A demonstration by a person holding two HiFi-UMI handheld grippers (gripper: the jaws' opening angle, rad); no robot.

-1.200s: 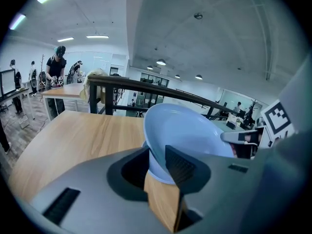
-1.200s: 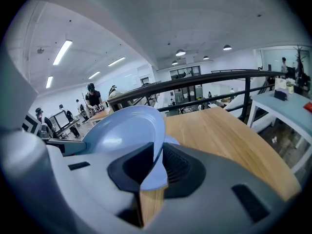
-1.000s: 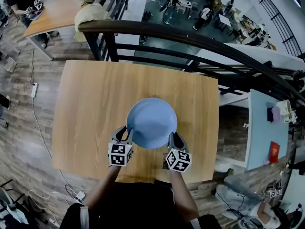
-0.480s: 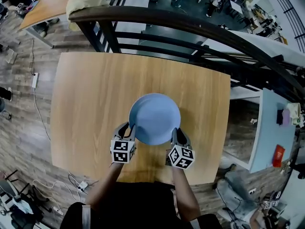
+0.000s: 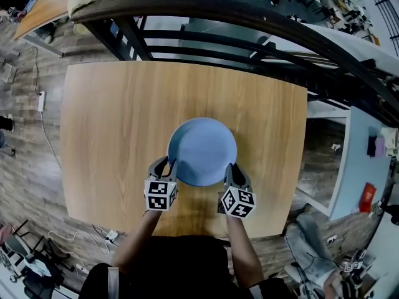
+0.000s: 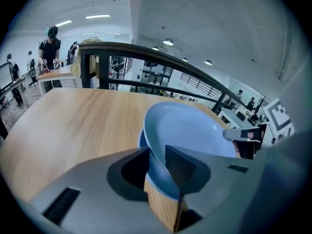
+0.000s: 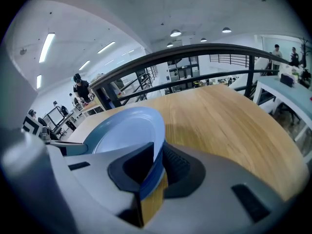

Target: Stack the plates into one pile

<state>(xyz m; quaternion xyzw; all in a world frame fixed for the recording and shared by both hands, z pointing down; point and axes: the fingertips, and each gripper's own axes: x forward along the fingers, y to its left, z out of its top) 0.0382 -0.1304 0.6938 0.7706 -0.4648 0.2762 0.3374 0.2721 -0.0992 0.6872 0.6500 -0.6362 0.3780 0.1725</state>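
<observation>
A small pile of blue plates (image 5: 202, 151) hangs close over the wooden table (image 5: 112, 123), held from both sides. My left gripper (image 5: 169, 167) is shut on the pile's left rim, and my right gripper (image 5: 229, 170) is shut on the right rim. In the left gripper view the rim of the plates (image 6: 195, 130) passes between the jaws of the left gripper (image 6: 157, 162), with a darker plate edge showing under the top one. The right gripper view shows the same: the plates (image 7: 124, 130) with the rim pinched in the right gripper (image 7: 156, 165).
A dark curved railing (image 5: 218, 17) runs along the table's far edge, with a drop to a lower floor behind it. A pale blue table (image 5: 365, 167) stands off to the right. Cables lie on the floor at the left.
Both grippers have sunk together with the plates toward the tabletop. The grip on both rims is unchanged.
</observation>
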